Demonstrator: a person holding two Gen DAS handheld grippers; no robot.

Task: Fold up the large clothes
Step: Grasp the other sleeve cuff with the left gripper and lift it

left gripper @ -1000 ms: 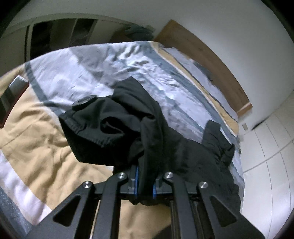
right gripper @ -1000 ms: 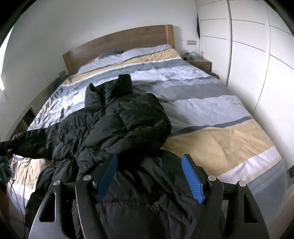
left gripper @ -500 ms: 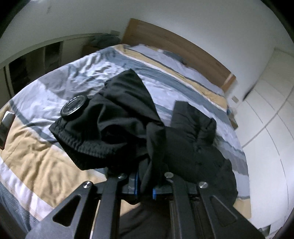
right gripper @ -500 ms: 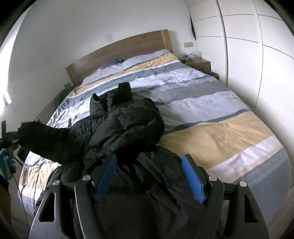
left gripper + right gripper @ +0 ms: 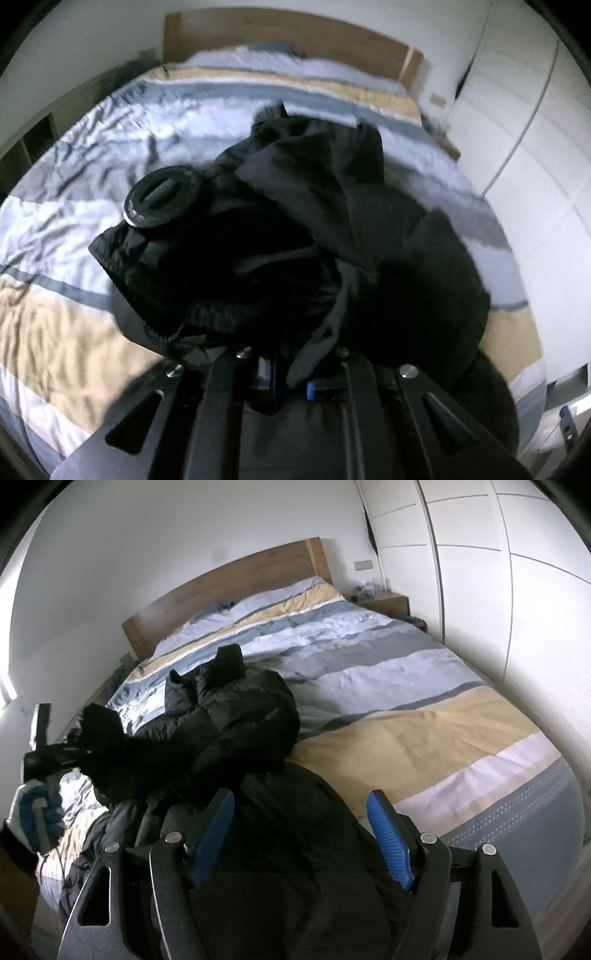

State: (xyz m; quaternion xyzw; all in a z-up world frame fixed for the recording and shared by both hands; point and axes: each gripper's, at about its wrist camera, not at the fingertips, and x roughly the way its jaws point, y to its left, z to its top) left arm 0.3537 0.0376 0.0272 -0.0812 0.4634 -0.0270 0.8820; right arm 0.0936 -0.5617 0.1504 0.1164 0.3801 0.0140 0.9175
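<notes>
Here, in the left wrist view, the left claw [image 5: 291,384] is clamped on a fold of the black jacket [image 5: 369,229], the cloth pinched between its blue pads at 6 o'clock. A ribbed cuff [image 5: 155,302] hangs open at 8 o'clock and a round badge [image 5: 162,203] on the sleeve sits at 10 o'clock. The rest of the jacket trails toward 3 o'clock over the striped bed [image 5: 92,155], and the headboard [image 5: 288,33] runs along 12 o'clock. The picture is smeared.

In the right wrist view, the right claw [image 5: 299,834] stands wide at 6 o'clock with nothing gripped; its pads straddle the jacket's near hem without pressing it. The jacket's puffy body [image 5: 236,720] lies bunched on the bed's left half, a dark end pointing to 11 o'clock. At 9 o'clock a gloved hand [image 5: 31,812] carries the left claw, with the sleeve [image 5: 107,738] stretched from it to the heap.

The step in hand looks like laying a sleeve across the body, an early fold. Next, the sleeve probably wants setting flat on the chest before release, while the right claw pins or takes the hem so the slippery bulk does not slide.
</notes>
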